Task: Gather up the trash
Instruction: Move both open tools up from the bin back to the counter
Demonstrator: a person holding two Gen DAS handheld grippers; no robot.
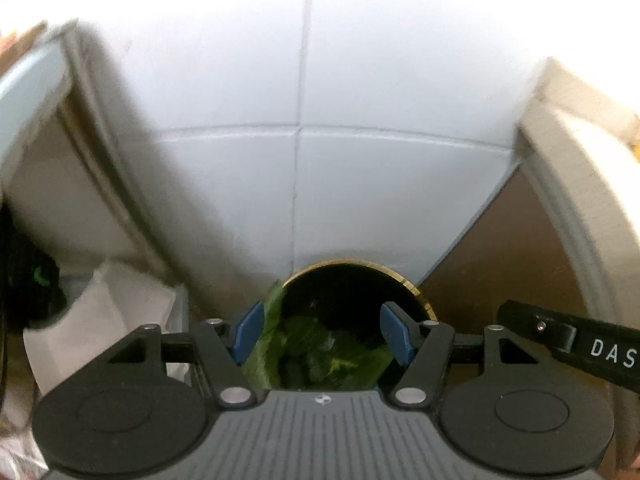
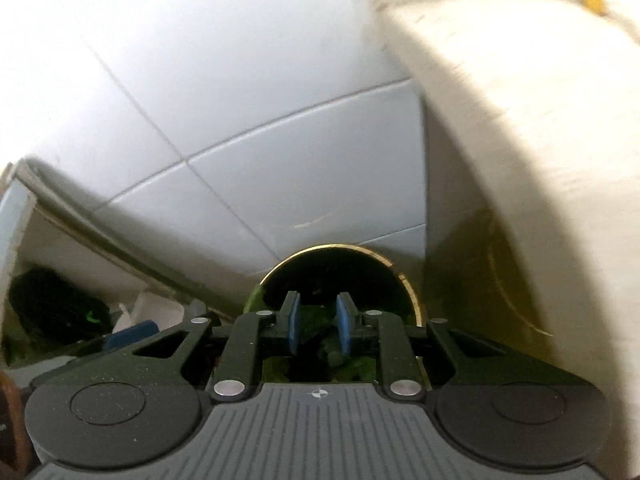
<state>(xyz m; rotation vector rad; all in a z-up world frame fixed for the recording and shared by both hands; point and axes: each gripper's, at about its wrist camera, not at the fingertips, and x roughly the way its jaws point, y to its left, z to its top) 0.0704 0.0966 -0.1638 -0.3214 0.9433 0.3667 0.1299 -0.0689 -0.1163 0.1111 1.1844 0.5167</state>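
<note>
We are looking straight down into a dark round bin [image 1: 352,300] with a gold rim, standing on the white tiled floor [image 1: 360,80], and green leafy trash [image 1: 316,352] is lying inside it. Our left hand-held gripper [image 1: 322,330] is hanging over the opening with its blue pads standing wide, nothing between them but the view of the leaves below. Our right hand-held gripper [image 2: 319,322] is hovering over the same bin, jaws narrow with a clear gap, and we are seeing no scrap pinched there either. So we are judging that a drop into the bin is done and both grippers are free. To the left, white crumpled paper [image 1: 100,312] is sitting beside a dark object [image 1: 36,280]; a pale cabinet edge [image 1: 580,200] is flanking the right. Next, we are probably needing to swing toward that paper, open wide and come down squarely on it.
</note>
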